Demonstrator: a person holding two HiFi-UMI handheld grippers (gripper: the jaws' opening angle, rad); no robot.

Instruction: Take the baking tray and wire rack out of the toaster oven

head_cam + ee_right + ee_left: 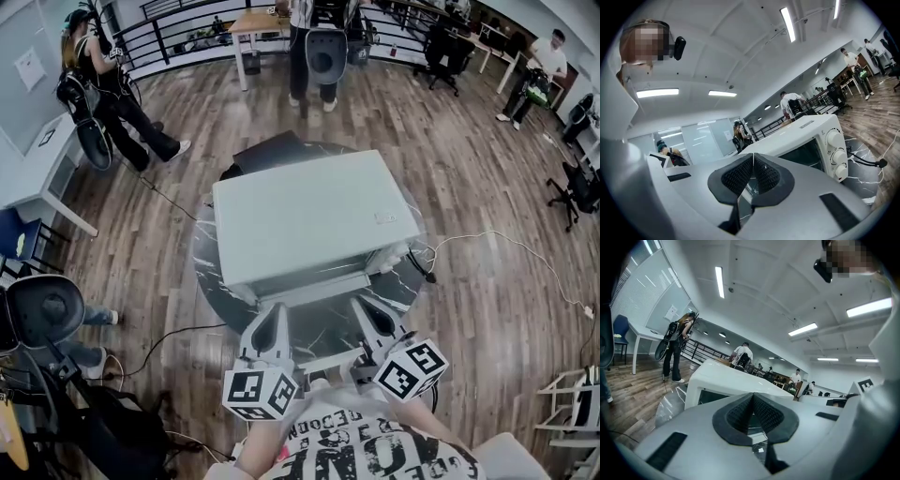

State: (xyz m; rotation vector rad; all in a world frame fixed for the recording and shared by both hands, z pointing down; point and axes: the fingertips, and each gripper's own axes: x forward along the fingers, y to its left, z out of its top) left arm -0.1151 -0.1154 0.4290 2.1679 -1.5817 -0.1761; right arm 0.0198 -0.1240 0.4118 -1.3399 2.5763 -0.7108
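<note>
Down below, the round dark table [208, 274] carries the white toaster oven [309, 217], front towards the person, and its glass door [806, 152] looks shut, so the baking tray and wire rack are out of sight, presumably inside behind that glass. The left gripper [276, 311] and right gripper [360, 304] hover just in front of the oven. Both have their jaws pressed together with nothing between them, and neither touches the door. The three knobs [833, 154] sit on the right of the front. By my reading the door has to come down first. The tray should be thin sheet metal, stiff, light and slick, best pinched on its front lip. The rack is likely springy wire that may snag on the side rails, so I'd grip the middle of its front bar and draw it out level.
</note>
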